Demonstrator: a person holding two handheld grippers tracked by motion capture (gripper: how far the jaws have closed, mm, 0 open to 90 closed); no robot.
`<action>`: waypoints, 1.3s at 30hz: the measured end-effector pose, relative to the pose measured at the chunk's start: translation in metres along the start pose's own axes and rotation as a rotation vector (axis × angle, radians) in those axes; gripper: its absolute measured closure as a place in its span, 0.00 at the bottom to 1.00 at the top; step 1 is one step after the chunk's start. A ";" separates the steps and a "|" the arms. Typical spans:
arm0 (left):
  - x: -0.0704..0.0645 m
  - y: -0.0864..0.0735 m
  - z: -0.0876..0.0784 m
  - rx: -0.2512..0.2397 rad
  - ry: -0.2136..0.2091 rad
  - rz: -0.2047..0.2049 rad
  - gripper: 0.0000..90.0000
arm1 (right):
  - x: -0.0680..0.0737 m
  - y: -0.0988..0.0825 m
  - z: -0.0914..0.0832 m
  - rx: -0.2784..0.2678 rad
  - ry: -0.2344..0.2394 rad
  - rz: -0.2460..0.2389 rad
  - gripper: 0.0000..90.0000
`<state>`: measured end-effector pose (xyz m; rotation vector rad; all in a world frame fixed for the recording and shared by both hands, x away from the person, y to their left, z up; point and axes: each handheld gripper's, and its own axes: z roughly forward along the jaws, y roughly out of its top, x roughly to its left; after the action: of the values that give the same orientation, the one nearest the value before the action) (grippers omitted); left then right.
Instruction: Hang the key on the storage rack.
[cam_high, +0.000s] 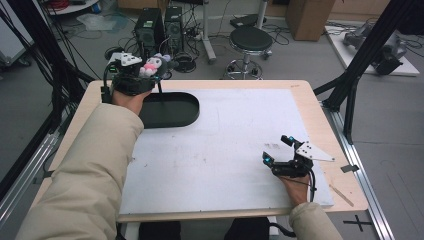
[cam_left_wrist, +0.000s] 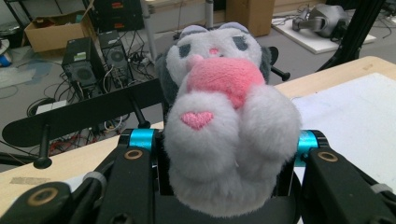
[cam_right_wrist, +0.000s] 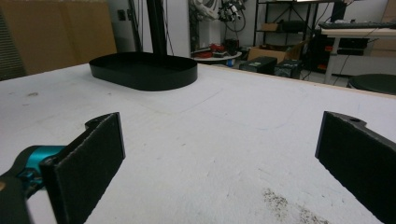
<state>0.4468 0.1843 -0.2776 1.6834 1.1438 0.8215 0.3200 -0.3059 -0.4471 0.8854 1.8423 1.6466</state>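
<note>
Plush toy (cam_left_wrist: 224, 135), grey and pink: clamped in left gripper (cam_high: 131, 75), long axis along jaws, face outward, above black tray (cam_high: 170, 111). Right gripper (cam_high: 280, 150): released, resting on table (cam_high: 225, 150).

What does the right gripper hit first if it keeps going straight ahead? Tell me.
Probably the black oval tray. The right gripper is open over bare white table, and the tray sits ahead, slightly left; depth is uncertain.

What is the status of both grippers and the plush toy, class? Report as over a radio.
Left gripper shut on grey-and-pink plush toy, above black oval tray. Right gripper open, empty. Nothing in the way.
</note>
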 end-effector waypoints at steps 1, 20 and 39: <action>0.000 0.000 0.000 0.000 0.000 0.003 0.63 | 0.000 0.000 0.000 -0.003 -0.005 -0.004 0.01; 0.002 -0.004 0.007 0.048 0.030 0.009 0.63 | 0.000 -0.001 0.000 0.013 -0.009 0.007 0.01; 0.001 -0.038 -0.011 0.074 0.039 -0.012 0.63 | 0.000 -0.002 -0.001 -0.004 -0.015 0.010 0.01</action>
<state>0.4254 0.1947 -0.3086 1.7259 1.2228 0.8161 0.3192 -0.3070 -0.4490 0.9038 1.8268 1.6452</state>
